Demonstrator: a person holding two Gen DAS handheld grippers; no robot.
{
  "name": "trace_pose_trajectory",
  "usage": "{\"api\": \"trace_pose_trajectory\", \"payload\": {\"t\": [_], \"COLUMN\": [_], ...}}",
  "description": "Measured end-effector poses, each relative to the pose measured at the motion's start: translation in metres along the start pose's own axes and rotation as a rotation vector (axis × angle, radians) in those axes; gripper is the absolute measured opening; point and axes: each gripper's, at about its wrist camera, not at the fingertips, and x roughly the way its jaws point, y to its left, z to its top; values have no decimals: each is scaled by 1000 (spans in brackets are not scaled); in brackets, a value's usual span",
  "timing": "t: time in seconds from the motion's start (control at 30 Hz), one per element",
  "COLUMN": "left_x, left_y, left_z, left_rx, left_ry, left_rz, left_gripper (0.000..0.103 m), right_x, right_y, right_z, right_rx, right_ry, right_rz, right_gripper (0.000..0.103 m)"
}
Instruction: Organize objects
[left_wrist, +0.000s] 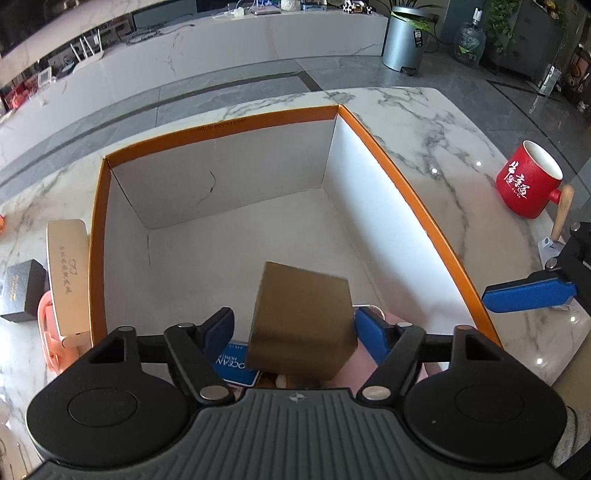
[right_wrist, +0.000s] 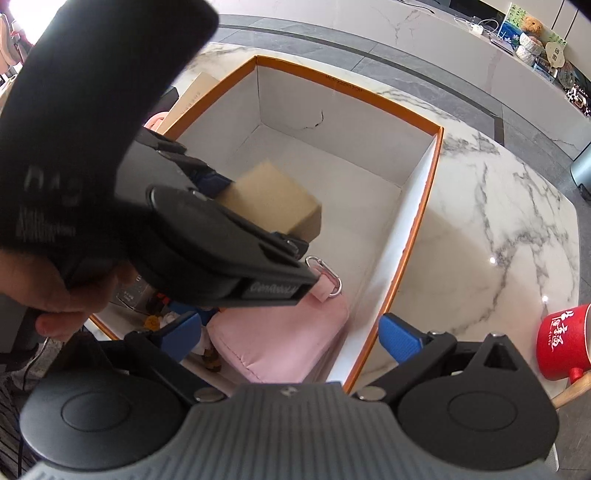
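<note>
A large white carton with an orange rim (left_wrist: 221, 133) stands on the marble table. My left gripper (left_wrist: 295, 330) hangs over its near end, pointing down. A small brown cardboard box (left_wrist: 303, 317) sits tilted between its blue fingers (left_wrist: 371, 334); the left pad stands clear of it, so the jaws are open. The right wrist view shows the same brown box (right_wrist: 273, 199) just above the carton floor. My right gripper (right_wrist: 290, 334) is open and holds nothing, with one finger over the carton and the other outside its right wall (right_wrist: 410, 236).
In the carton's near end lie a pink pouch (right_wrist: 284, 339) with a carabiner and a blue card (left_wrist: 236, 363). A red mug (left_wrist: 528, 181) stands right of the carton. Left of it are a gold case (left_wrist: 68, 277) and a small black box (left_wrist: 22, 290).
</note>
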Motion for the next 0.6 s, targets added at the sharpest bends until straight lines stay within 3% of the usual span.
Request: {"api": "trace_pose_trajectory", "payload": {"t": [0.17,0.6], "left_x": [-4,-10], "left_y": [-3,-4], "left_z": [-5,-7], "left_rx": [33,45], "left_ry": [-9,-6], "left_rz": [9,37], "left_gripper": [96,94], "right_x": [0,0], "right_y": [4,8], "right_z": [-2,-4], "right_rx": [-2,5], "right_ry": [-2,-18], "right_rz": [3,-11], "right_gripper": [102,102]}}
